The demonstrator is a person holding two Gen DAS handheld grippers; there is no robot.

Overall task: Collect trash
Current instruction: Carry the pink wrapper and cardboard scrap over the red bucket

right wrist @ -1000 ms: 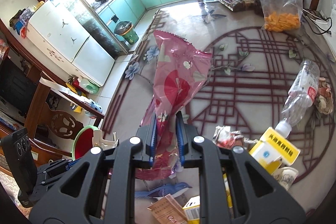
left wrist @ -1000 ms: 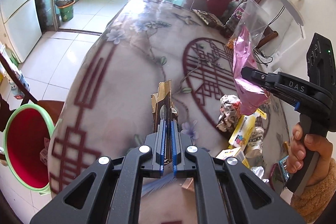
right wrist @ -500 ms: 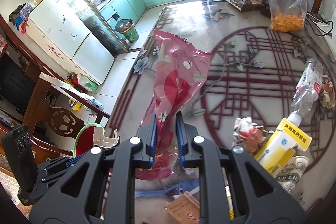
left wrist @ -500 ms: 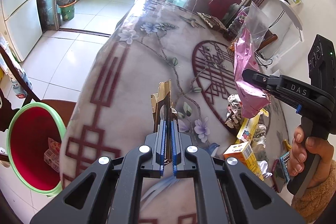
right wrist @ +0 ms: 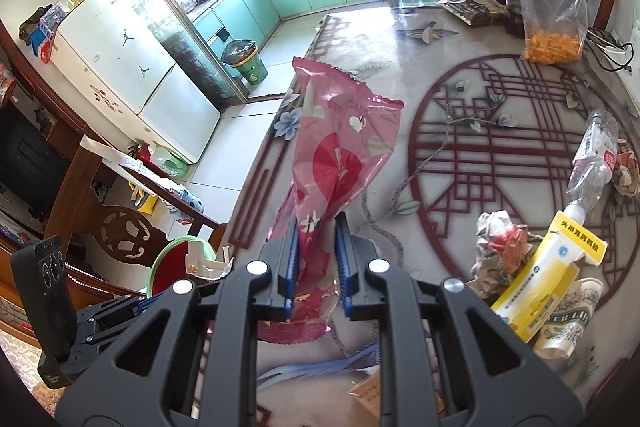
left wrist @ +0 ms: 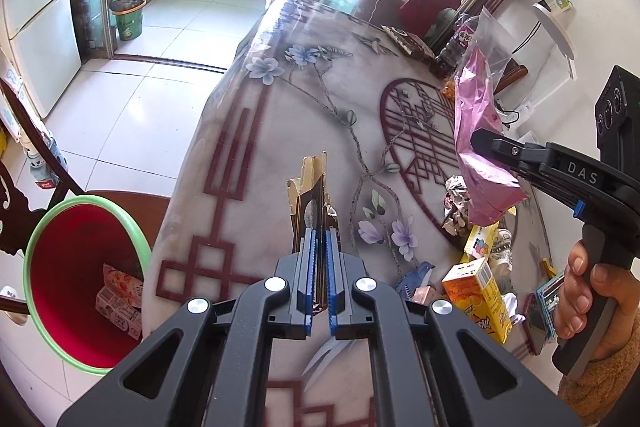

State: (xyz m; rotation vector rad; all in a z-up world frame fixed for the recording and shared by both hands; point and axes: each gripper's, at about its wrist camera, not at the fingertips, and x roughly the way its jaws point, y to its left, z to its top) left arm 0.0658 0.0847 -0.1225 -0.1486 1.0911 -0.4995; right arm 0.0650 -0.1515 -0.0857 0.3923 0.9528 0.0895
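My left gripper (left wrist: 319, 233) is shut on a flattened brown and gold carton scrap (left wrist: 311, 187), held above the table near its left edge. My right gripper (right wrist: 316, 223) is shut on a pink flowered snack wrapper (right wrist: 340, 147), which stands up from the jaws; in the left wrist view the same wrapper (left wrist: 480, 147) hangs at the right. A red bin with a green rim (left wrist: 80, 283) stands on the floor to the left of the table, with several wrappers inside. In the right wrist view only part of the bin (right wrist: 176, 259) shows, with the left gripper (right wrist: 140, 303) near it.
More trash lies on the patterned table (right wrist: 460, 131): a crumpled wrapper (right wrist: 504, 247), a yellow and white box (right wrist: 548, 275), an empty plastic bottle (right wrist: 596, 163), an orange juice carton (left wrist: 480, 295). A clear bag of orange snacks (right wrist: 552, 7) stands at the back. A dark wooden chair (right wrist: 120, 227) stands beside the bin.
Both grippers have moved left across the table toward its edge, each still holding its piece. The red bin now shows more fully in the left wrist view.
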